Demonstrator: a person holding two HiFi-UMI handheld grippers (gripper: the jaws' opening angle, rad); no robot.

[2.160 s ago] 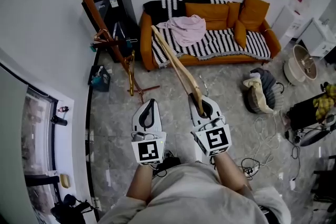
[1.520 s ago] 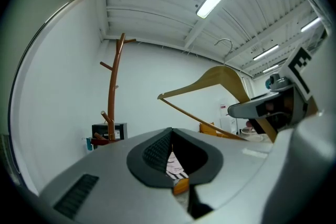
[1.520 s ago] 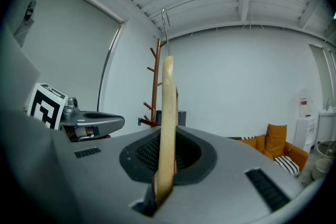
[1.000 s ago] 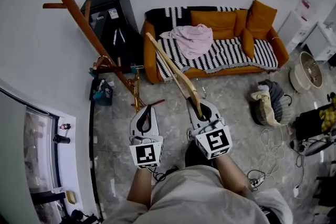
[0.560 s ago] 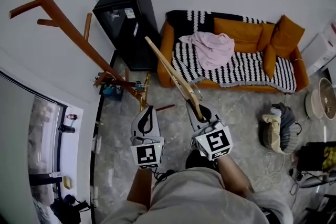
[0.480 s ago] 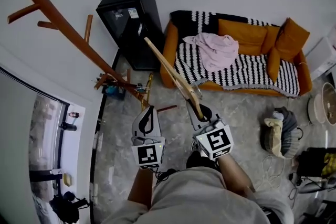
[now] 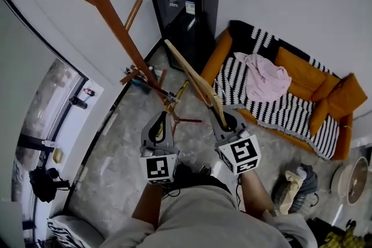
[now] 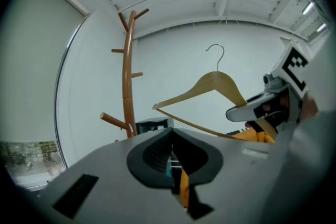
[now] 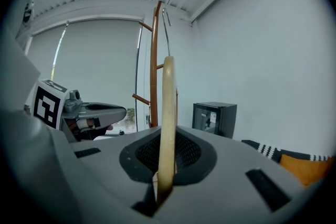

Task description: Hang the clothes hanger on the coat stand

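The wooden clothes hanger (image 7: 192, 75) rises up and to the left from my right gripper (image 7: 224, 119), which is shut on one end of it. In the right gripper view the hanger (image 9: 168, 113) stands edge-on between the jaws of the right gripper (image 9: 167, 136), its metal hook near the coat stand (image 9: 155, 71). The brown coat stand (image 7: 110, 9) with side pegs leans across the upper left, its base just beyond my left gripper (image 7: 162, 119). That left gripper (image 8: 171, 136) is shut and holds nothing. From it I see the whole hanger (image 8: 215, 84) and the stand (image 8: 127, 76).
A black cabinet (image 7: 186, 6) stands against the wall behind the stand. An orange sofa (image 7: 290, 84) with a striped throw and a pink garment (image 7: 264, 78) sits to the right. A large window (image 7: 52, 119) runs along the left. Small items lie round the stand's base (image 7: 154, 81).
The view has swung left and closer to the coat stand, whose base now lies just beyond the left gripper. The sofa has slid right. The hanger stays in the right gripper.
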